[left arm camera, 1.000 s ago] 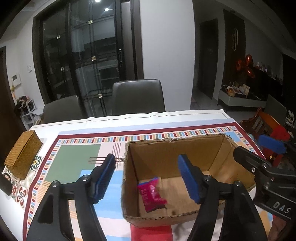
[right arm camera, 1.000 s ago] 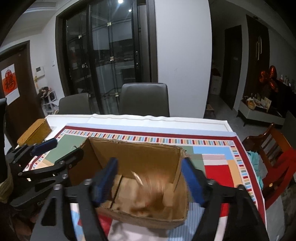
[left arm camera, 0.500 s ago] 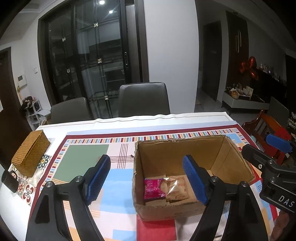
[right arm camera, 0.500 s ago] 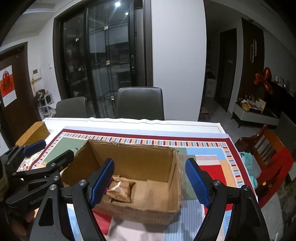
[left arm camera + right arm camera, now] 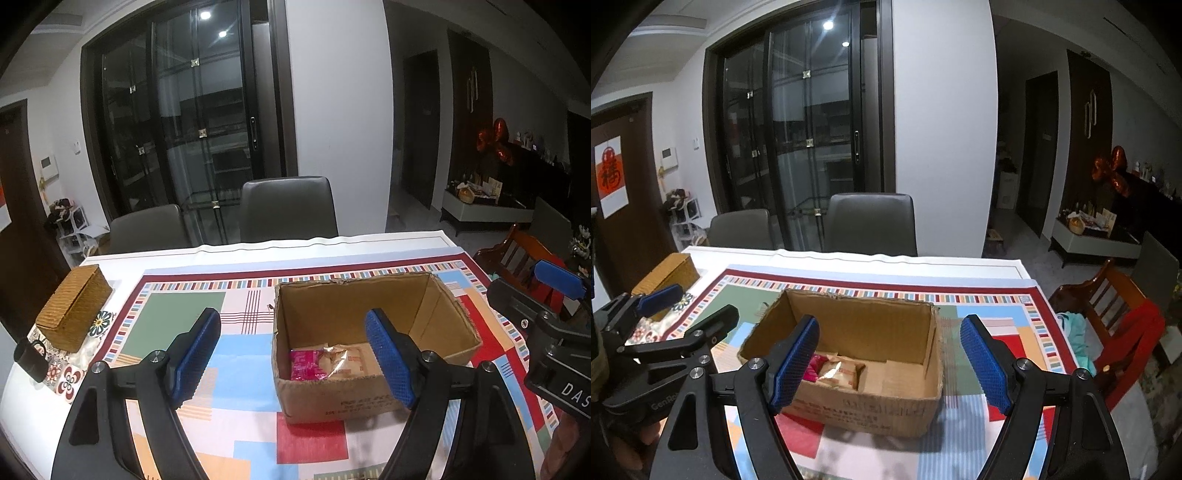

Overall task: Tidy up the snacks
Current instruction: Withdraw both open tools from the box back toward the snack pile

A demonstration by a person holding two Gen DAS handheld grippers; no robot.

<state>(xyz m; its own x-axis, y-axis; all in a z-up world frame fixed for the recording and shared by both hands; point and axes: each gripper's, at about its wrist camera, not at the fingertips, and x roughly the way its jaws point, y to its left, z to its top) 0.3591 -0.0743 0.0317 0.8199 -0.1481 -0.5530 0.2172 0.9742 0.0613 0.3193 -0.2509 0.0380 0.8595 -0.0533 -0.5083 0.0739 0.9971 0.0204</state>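
An open cardboard box (image 5: 343, 400) (image 5: 882, 404) stands on the patterned tablecloth. Inside it lie a pink snack packet (image 5: 306, 364) (image 5: 811, 366) and a tan snack packet (image 5: 347, 360) (image 5: 839, 373), side by side near the box's left end. My left gripper (image 5: 293, 358) hovers above and in front of the box, open, with nothing between its blue pads. My right gripper (image 5: 892, 363) is likewise open and empty, hanging over the box's near side. Each gripper shows at the edge of the other's view.
A woven lidded basket (image 5: 74, 308) and a black mug (image 5: 31, 356) sit at the table's left end. Two grey chairs (image 5: 288, 208) stand behind the far edge. A red wooden chair (image 5: 1123, 325) is off the right side.
Both grippers have pulled back and up from the box. The tan packet, blurred in mid-fall a second ago, now rests beside the pink packet on the box floor.
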